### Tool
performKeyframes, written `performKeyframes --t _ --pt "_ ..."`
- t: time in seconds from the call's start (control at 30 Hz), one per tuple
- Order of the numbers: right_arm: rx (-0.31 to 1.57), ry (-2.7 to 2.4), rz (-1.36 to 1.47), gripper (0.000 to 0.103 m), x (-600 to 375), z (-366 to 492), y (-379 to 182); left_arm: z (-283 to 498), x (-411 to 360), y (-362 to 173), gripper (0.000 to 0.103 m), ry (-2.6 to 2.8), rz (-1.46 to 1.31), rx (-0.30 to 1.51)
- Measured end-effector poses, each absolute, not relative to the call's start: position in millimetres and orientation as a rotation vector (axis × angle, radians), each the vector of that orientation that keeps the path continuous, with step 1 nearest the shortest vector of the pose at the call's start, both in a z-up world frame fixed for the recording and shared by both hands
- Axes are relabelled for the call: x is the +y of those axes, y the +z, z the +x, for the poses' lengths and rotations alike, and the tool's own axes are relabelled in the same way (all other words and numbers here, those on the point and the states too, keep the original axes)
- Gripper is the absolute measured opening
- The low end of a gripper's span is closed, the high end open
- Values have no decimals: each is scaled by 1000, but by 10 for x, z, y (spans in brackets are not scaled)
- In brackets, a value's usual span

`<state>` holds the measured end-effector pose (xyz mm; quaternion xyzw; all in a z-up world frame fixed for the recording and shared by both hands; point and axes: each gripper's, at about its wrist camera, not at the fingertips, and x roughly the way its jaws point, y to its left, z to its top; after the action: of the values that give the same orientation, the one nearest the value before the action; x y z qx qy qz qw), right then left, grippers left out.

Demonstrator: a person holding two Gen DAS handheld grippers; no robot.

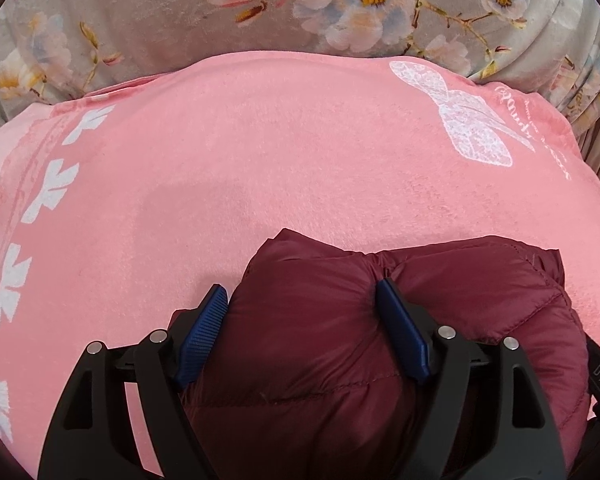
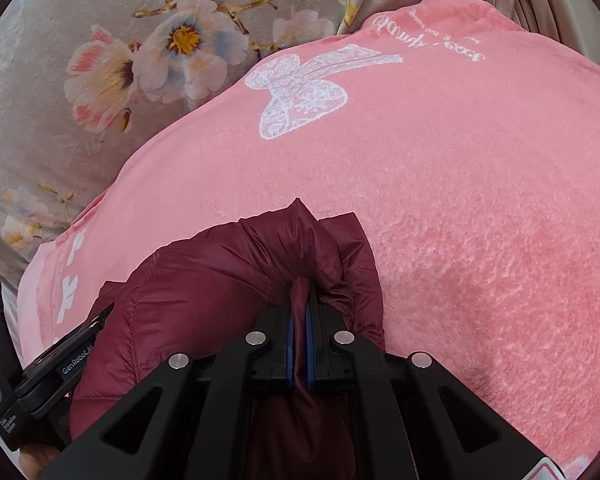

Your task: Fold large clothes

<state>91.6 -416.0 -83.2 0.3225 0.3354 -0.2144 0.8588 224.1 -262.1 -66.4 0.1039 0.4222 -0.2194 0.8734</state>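
Now keep right gripper (image 2: 299,320) pinched on maroon puffer jacket (image 1: 320,344) lying bundled on pink blanket (image 1: 260,160); ease left gripper (image 1: 302,316), jaws wide astride a padded fold (pads touching, not squeezing), clear without dragging.

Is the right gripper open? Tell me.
No: the right gripper is shut on a pinch of the maroon jacket, which lies on the pink blanket.
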Motion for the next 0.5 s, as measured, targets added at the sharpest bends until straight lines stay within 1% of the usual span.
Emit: performKeyframes --t 0.23,0.3,0.37,0.4,0.43,0.5 --pt "683 -384 808 4 -4314 732 -814 2254 -2548 -618 75 -490 196 898" --pt "683 -374 829 11 -4292 510 -703 2195 -2422 -516 75 -520 180 913" --pt "716 -379 811 34 -4219 269 -602 2062 -2238 -376 78 -562 138 938" --pt "729 -373 800 36 -4181 192 -583 1963 -2133 -316 79 -602 116 959" --pt "738 -355 789 37 -4129 98 -563 1875 -2073 -293 81 -629 108 973" --pt "768 -333 783 38 -4049 -23 -584 1731 -1997 -299 82 -639 110 989"
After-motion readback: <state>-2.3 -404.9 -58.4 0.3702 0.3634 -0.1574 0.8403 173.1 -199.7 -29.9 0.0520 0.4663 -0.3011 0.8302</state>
